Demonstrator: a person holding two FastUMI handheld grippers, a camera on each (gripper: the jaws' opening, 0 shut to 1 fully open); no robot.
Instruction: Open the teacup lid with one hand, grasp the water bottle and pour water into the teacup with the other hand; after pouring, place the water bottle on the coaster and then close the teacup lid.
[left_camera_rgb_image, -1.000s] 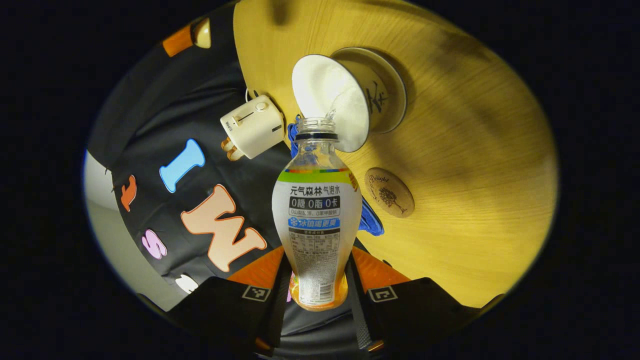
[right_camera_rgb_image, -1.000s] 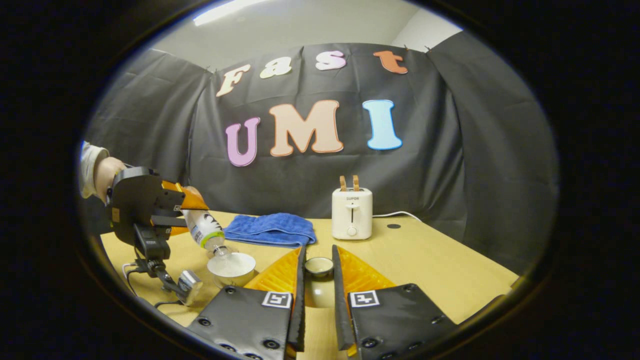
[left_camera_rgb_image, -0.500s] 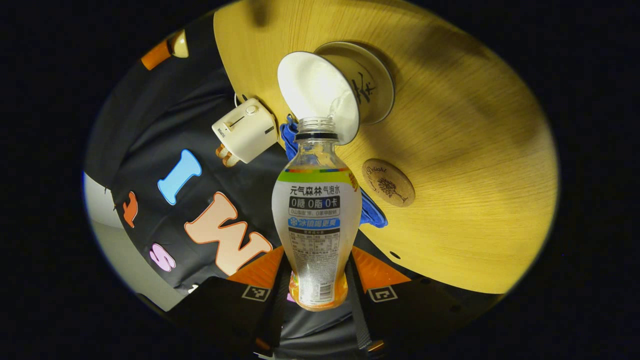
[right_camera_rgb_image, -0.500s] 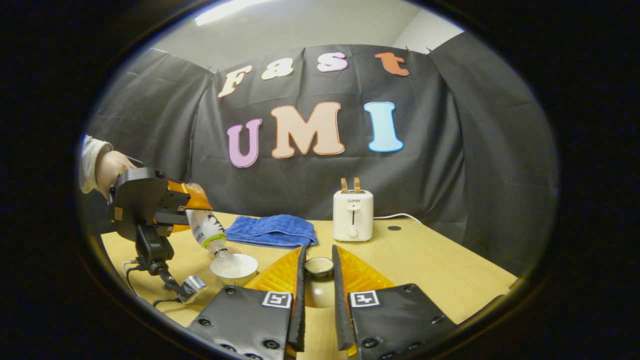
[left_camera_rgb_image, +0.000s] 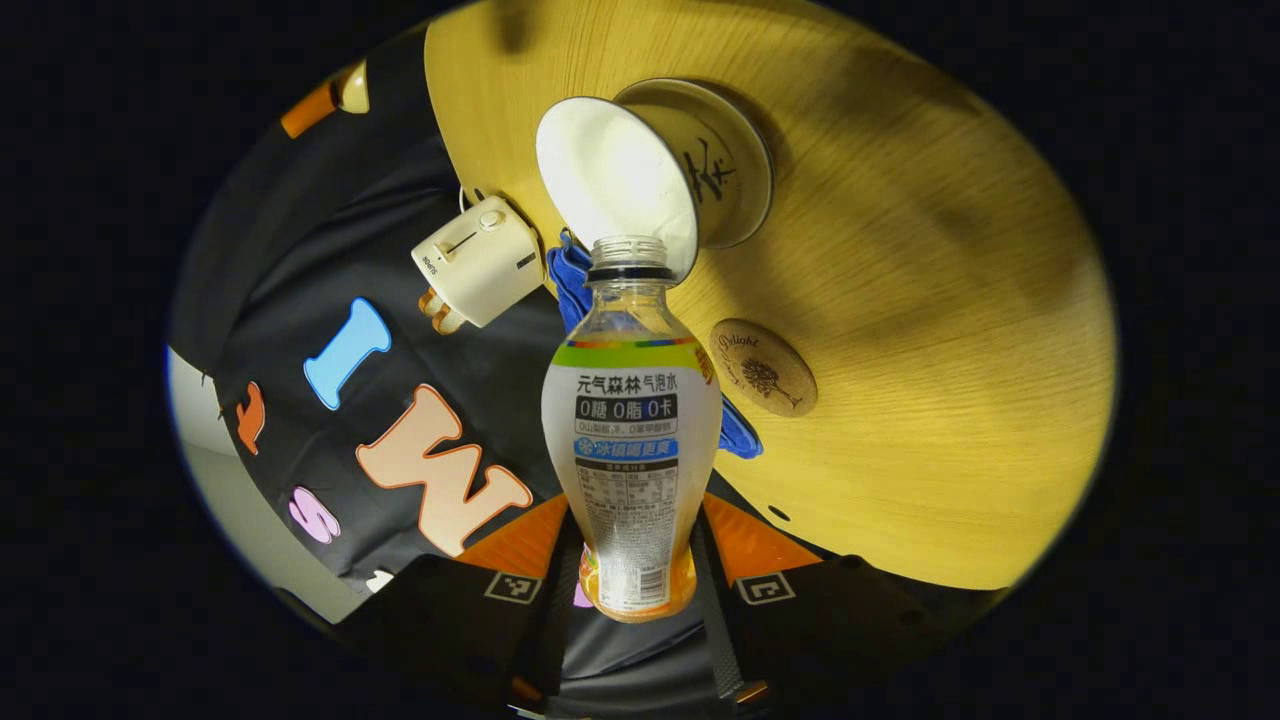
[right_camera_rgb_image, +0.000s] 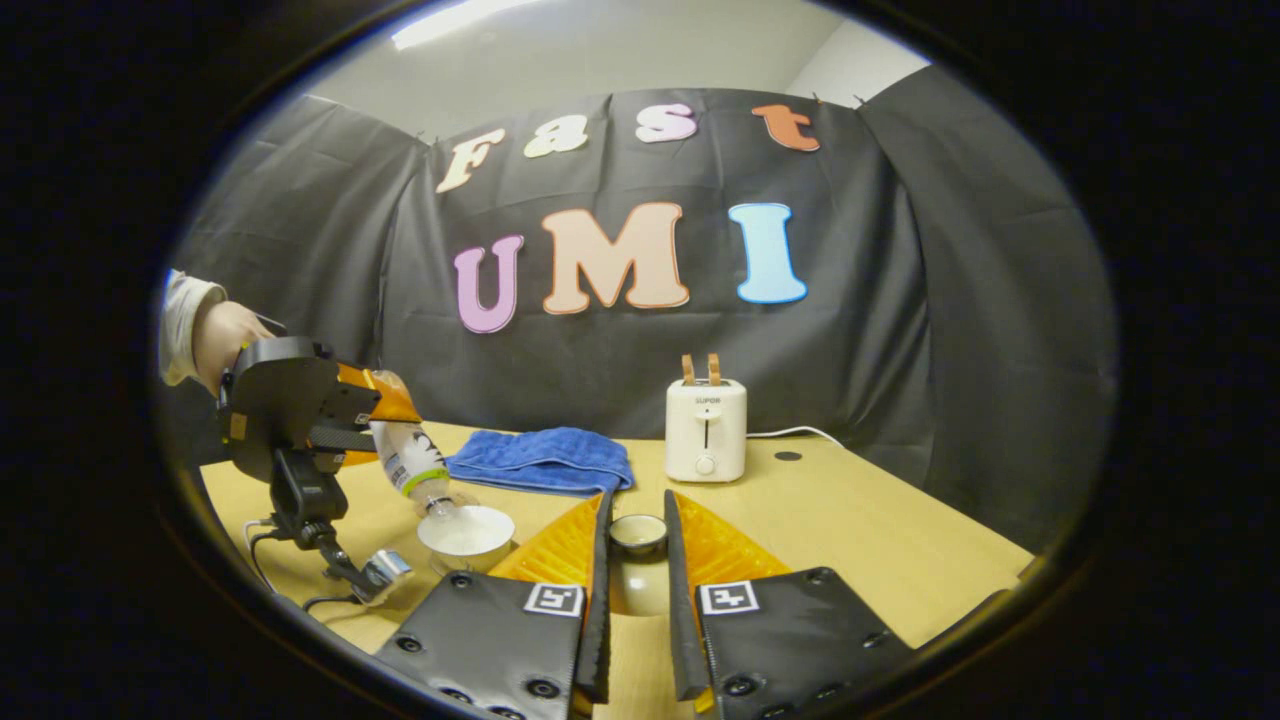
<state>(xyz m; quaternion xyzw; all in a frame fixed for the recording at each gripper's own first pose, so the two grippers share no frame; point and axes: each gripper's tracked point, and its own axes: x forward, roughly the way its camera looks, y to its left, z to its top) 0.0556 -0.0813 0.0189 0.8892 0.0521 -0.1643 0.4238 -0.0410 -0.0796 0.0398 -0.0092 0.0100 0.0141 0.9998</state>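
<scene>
Wooden table bears the cup; left gripper clamps the bottle, neck tilted over its rim, coaster beside.

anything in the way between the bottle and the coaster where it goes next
Nothing visible. In the left gripper view, the water bottle, held tilted over the teacup, has bare table between it and the coaster. The blue towel and the toaster lie off to the other side.

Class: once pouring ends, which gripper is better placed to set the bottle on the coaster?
Left. It is shut on the water bottle, with the coaster close beside it; the right gripper is busy holding the teacup lid.
</scene>
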